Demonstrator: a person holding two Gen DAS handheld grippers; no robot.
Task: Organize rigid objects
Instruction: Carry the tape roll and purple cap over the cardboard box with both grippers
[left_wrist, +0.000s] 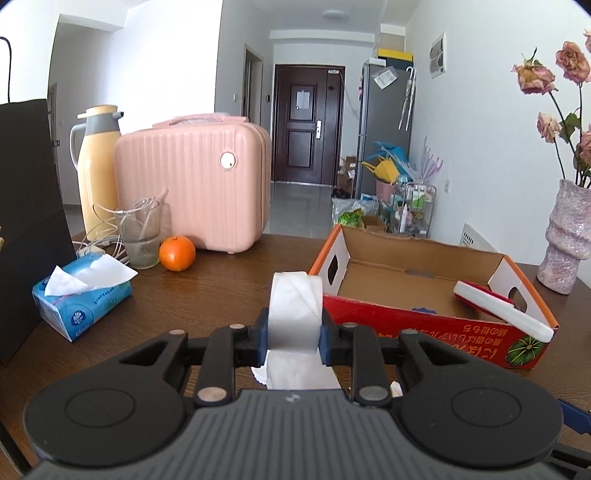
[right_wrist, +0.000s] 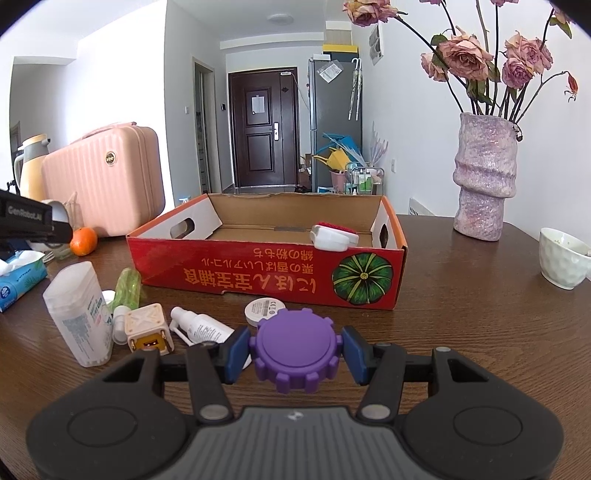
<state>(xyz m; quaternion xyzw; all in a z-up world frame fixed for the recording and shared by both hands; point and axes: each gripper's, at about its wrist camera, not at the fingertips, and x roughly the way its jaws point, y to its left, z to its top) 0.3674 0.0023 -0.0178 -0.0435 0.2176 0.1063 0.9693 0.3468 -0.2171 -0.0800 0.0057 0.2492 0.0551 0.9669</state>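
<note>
My left gripper (left_wrist: 294, 332) is shut on a white toilet paper roll (left_wrist: 295, 302), with a loose tail of paper hanging below it. It sits just left of the red cardboard box (left_wrist: 424, 317). A white and red item (left_wrist: 495, 302) lies in the box's right end. In the right wrist view my right gripper (right_wrist: 295, 350) holds a purple gear-shaped disc (right_wrist: 295, 347) between its blue pads, in front of the box (right_wrist: 258, 269). On the table to the left lie a white container (right_wrist: 79, 314), a beige cube (right_wrist: 147, 326), a spray bottle (right_wrist: 201, 328) and a round white disc (right_wrist: 264, 310).
A pink case (left_wrist: 192, 184), a yellow thermos (left_wrist: 98, 166), a glass (left_wrist: 140, 236), an orange (left_wrist: 177, 253) and a blue tissue pack (left_wrist: 81, 295) stand at the back left. A black bag (left_wrist: 26, 221) is at the far left. A purple vase (right_wrist: 484, 177) and a white bowl (right_wrist: 561, 258) stand right.
</note>
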